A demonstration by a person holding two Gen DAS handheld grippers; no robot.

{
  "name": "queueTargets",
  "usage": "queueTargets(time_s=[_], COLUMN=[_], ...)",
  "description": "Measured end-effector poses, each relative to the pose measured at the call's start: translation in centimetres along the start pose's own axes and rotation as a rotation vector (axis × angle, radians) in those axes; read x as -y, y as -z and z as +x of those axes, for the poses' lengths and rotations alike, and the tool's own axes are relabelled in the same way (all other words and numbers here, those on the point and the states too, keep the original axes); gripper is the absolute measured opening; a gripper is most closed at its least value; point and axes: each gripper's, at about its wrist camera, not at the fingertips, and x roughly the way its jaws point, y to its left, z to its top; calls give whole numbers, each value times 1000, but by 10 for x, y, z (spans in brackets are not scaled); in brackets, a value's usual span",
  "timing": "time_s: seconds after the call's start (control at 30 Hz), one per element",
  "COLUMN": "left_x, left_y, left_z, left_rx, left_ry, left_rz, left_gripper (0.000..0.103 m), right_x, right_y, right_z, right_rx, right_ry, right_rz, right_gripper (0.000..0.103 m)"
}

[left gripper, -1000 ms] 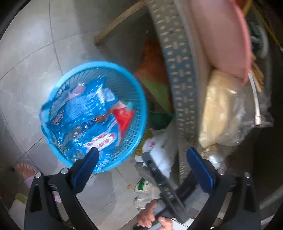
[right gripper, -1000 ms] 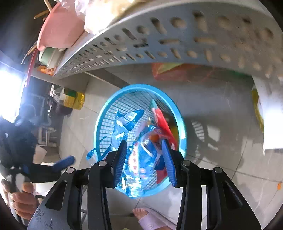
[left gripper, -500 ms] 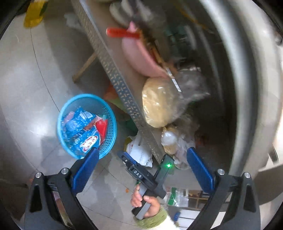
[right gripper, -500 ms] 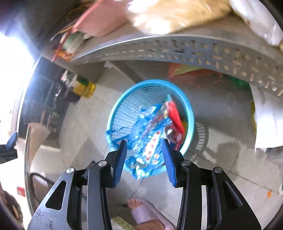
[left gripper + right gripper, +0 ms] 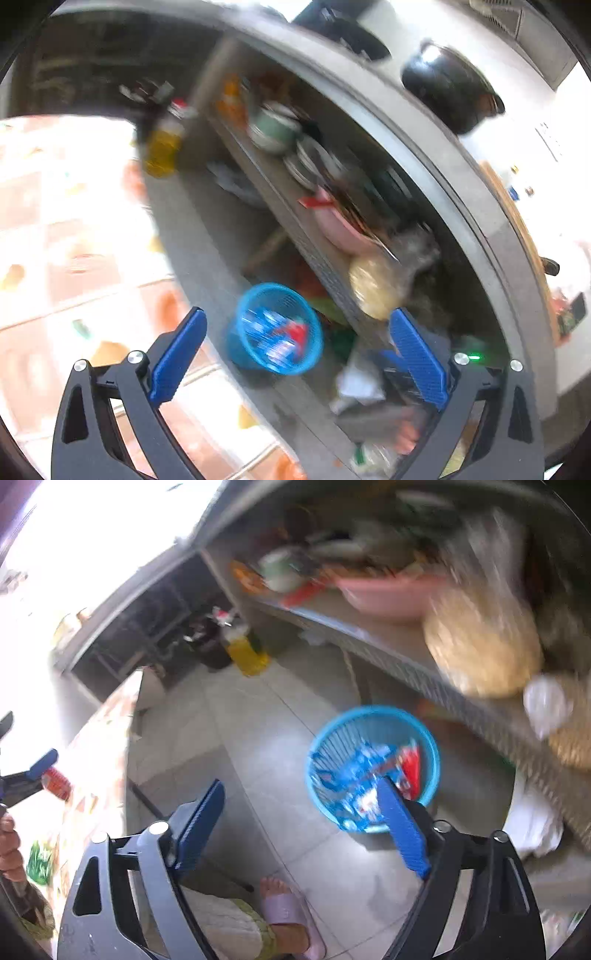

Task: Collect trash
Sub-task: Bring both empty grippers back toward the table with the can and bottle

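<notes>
Trash wrappers (image 5: 360,775) fill blue basket (image 5: 430,738) at our two o'clock, print unreadable; right gripper (image 5: 301,830) opening, empty; left gripper (image 5: 297,356) wide, empty

left gripper (image 5: 295,350) wide, right gripper (image 5: 301,827) opening

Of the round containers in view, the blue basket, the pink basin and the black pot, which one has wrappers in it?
The blue basket on the floor tiles: blue and red wrappers fill it. The pink basin sits on the shelf and the black pot on the counter; neither shows wrappers.
</notes>
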Motion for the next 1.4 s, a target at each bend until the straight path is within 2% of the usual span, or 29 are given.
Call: queueTargets(time_s=[0.13,0.2,0.3,0.4,0.63,0.97,1.13,1.4], left_x=[-7,-11,-19,-29,-46,-57,-62,-73], left_y=[15,20,25,30,43,62,67,77], left_z=[-42,-61,-85,-103,-142,-179,-194,-215], left_rx=[106,147,185,210,259,309,331,375], left_ry=[-100,-124,-190,-234,-272,-326,-357,-434], left_rz=[35,62,79,53,-15,-48,-66,-76], left_gripper=[97,97,97,97,97,97,97,97], right_x=[-38,-56,-81,-105,-146,-190,-204,-226], right_y=[-6,-6,-2,2,16,32,38,49], right_z=[-18,-25,-32,-38,-58,-82,-83,-73], right_rx=[33,46,50,60,97,138,150,121], right_ry=[-8,-13,-3,7,20,19,23,3], right_rz=[-106,-138,-181,-232,-338,-432,-461,-503], right_gripper=[93,95,95,95,95,95,95,95])
